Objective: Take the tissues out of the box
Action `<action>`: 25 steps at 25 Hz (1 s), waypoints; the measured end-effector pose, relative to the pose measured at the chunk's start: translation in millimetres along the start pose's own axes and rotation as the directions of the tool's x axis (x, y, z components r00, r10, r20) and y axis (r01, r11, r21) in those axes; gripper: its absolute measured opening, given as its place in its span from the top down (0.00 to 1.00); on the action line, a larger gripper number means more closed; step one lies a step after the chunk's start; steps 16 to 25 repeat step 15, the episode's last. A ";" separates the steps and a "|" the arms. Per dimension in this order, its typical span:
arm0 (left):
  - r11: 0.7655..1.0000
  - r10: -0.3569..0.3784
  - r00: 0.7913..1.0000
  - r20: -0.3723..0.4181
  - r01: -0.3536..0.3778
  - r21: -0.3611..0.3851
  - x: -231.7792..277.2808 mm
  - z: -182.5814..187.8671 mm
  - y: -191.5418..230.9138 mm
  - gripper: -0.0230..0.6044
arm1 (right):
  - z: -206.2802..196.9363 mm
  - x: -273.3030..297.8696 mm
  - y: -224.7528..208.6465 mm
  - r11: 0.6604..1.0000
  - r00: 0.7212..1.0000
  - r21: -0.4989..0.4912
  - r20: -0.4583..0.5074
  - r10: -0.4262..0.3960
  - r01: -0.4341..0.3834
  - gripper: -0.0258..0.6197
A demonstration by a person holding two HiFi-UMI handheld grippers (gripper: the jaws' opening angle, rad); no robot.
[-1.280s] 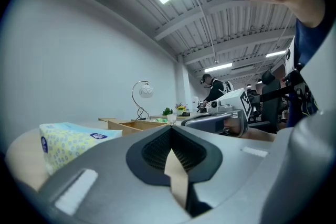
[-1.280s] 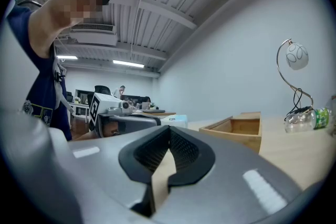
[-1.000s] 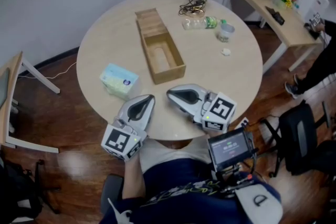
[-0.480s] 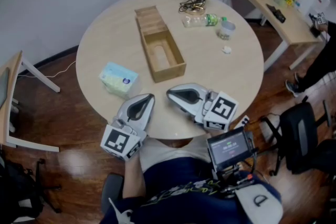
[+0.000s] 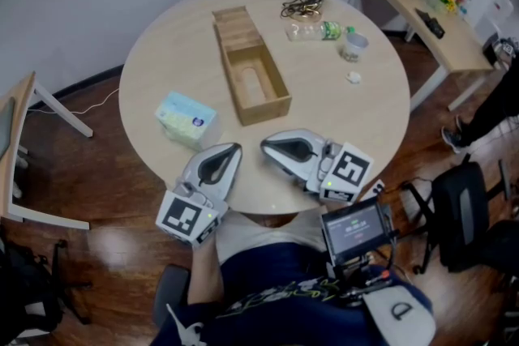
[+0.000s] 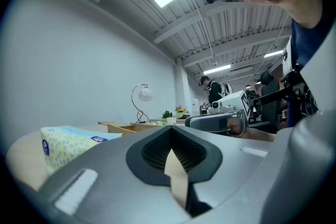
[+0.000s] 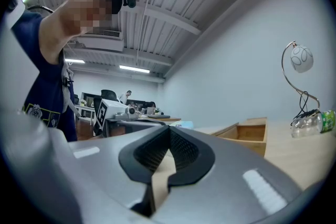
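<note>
left gripper (image 5: 234, 148): jaws pressed together, empty, lower centre | right gripper (image 5: 264, 146): same, just beside | tissues (image 5: 186, 117): on table (image 5: 349, 117), left of centre, apart from box (image 5: 280, 103) | box: open, looks empty | advice: job seems done; rest both grippers clear of tissues

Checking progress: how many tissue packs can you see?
1. The pack lies on the table, left of the open box; the box looks empty.
</note>
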State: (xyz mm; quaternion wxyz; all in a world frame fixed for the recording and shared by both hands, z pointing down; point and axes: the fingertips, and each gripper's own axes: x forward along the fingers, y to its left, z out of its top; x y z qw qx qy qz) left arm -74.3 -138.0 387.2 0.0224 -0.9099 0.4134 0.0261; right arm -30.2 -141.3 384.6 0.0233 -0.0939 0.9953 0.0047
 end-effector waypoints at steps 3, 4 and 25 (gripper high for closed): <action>1.000 0.001 1.000 -0.002 -0.001 0.001 -0.2 -0.1 0.0 0.96 | 0.4 -0.7 -0.5 1.000 1.000 -0.003 0.002 -0.002 0.002 0.96; 1.000 0.001 1.000 -0.001 -0.001 0.000 -0.1 -0.2 0.1 0.96 | 0.1 -0.8 -0.8 1.000 1.000 -0.002 0.002 -0.003 0.003 0.96; 1.000 0.001 1.000 0.003 -0.001 0.003 -1.3 -0.3 -0.2 0.96 | -0.8 -0.2 0.3 1.000 1.000 0.002 -0.002 0.000 0.000 0.96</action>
